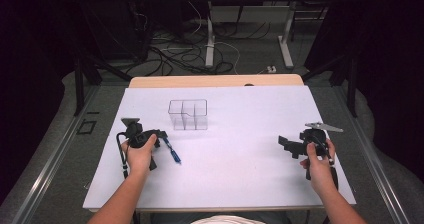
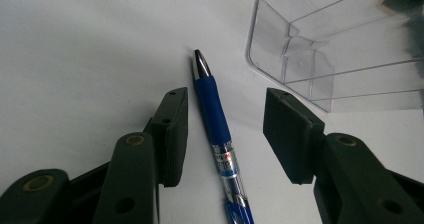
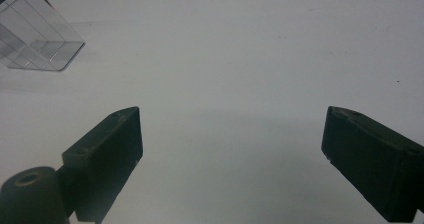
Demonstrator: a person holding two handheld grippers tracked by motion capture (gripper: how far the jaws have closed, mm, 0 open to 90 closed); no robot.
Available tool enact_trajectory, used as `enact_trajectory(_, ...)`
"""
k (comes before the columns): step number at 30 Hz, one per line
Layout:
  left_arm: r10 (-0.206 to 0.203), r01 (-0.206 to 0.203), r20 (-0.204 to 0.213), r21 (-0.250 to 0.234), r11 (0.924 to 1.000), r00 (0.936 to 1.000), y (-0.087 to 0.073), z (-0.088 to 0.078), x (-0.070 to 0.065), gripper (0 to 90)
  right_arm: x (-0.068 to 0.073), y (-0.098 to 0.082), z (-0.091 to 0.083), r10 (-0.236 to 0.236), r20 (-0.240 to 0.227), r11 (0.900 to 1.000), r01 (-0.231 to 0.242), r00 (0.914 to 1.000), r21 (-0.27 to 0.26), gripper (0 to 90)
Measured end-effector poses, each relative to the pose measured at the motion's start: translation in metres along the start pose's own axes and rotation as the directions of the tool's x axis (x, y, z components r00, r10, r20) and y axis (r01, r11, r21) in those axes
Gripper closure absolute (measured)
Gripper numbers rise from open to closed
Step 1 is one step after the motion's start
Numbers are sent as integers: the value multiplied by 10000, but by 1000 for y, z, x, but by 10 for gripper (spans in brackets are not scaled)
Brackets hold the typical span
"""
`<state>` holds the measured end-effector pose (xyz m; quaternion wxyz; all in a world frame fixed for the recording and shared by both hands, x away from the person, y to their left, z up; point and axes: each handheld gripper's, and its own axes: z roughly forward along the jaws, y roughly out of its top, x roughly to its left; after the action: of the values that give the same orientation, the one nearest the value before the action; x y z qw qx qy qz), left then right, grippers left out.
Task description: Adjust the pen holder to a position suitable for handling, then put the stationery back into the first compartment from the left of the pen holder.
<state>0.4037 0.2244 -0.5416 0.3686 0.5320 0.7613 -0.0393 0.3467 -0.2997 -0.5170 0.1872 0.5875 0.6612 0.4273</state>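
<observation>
A blue pen [image 1: 171,151] lies on the white table top [image 1: 240,179], left of the middle. My left gripper [image 1: 162,137] is low over it. In the left gripper view the pen [image 2: 212,109] runs lengthwise between the two jaws of that gripper [image 2: 227,111], tip pointing away. Bare table shows on both sides of the pen, so the pads do not press on it. A clear plastic organiser [image 1: 188,115] with several compartments stands just beyond the pen. My right gripper [image 1: 286,145] rests open at the right side, nothing between its jaws [image 3: 230,129].
The clear organiser [image 2: 340,49] sits close ahead and to the right of the left jaws, and in the right gripper view this organiser [image 3: 35,39] is far off at the upper left. A wooden table edge [image 1: 215,80] runs behind the white sheet. Cables and desk legs [image 1: 210,44] lie on the floor beyond.
</observation>
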Motion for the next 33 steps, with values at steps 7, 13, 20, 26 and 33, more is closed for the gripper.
enact_trajectory(7, -92, 93, -169, 55, 9999, 9998, 0, 4, 0, 551, 0, 0, 0, -20, -36, 10000, 20, 10000, -10, 91)
enact_trajectory(13, -226, 230, -313, 125, 9997, 9993, 0, 6, 1, 574, 0, 0, -1, -29, -42, 10000, 28, 10000, -16, 91)
enact_trajectory(20, -323, 328, -354, 134, 9994, 9989, -1, 8, 1, 606, 0, 0, -1, -33, -51, 10000, 33, 10000, -13, 91)
enact_trajectory(26, -416, 421, -397, 110, 9991, 9983, 0, 9, 1, 627, 0, 0, -1, -122, -46, 9999, 122, 9999, -27, 91)
enact_trajectory(33, -425, 431, -366, 148, 9990, 9984, 0, 10, 1, 648, 0, 0, 0, -136, -44, 9999, 136, 9999, -15, 91)
